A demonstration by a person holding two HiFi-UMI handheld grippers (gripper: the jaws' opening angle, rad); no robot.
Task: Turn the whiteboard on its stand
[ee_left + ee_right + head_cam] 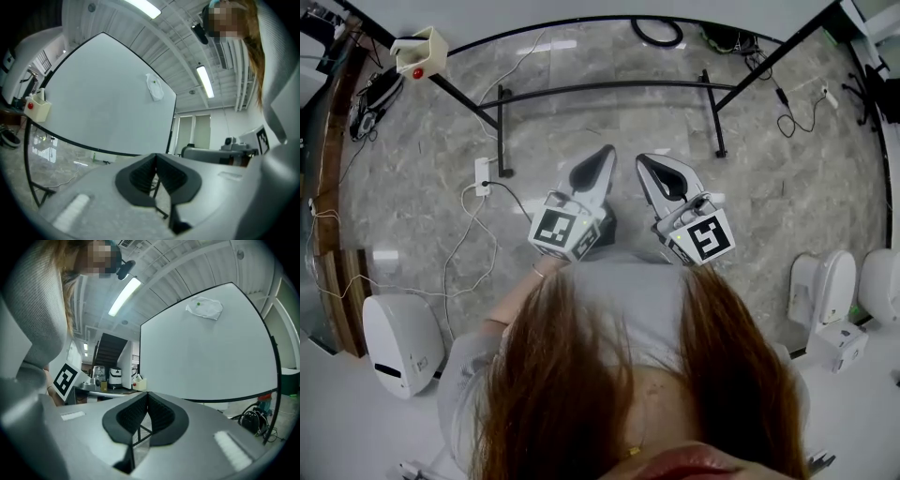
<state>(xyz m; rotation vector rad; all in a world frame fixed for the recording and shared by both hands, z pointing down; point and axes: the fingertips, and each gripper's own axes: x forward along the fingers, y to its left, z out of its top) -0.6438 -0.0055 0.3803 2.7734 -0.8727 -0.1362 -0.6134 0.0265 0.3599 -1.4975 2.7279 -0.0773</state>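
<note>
- While both grippers point level, the left gripper's (156,155) fingers are closed tip to tip, with nothing between them.
- Likewise, the right gripper's (147,393) fingers are pressed together and empty.
- Seen from the head view, the left gripper (605,156) and the right gripper (645,162) sit side by side just in front of the person, each with its marker cube at the rear.
- Ahead of both grippers and clear of them stands the whiteboard (103,93). It fills the left and middle of the left gripper view and the right half of the right gripper view (206,357).
- High on the board a crumpled white cloth (205,308) clings to the surface, and it bears a small green dot.
- At one side edge of the board hangs a cream box (38,106) with a red item in it.
- Below, the black stand (609,87) rests its two feet on the grey marble floor (769,187).
- Near the stand's left foot a white power strip (483,175) lies on the floor with cables trailing from it.
</note>
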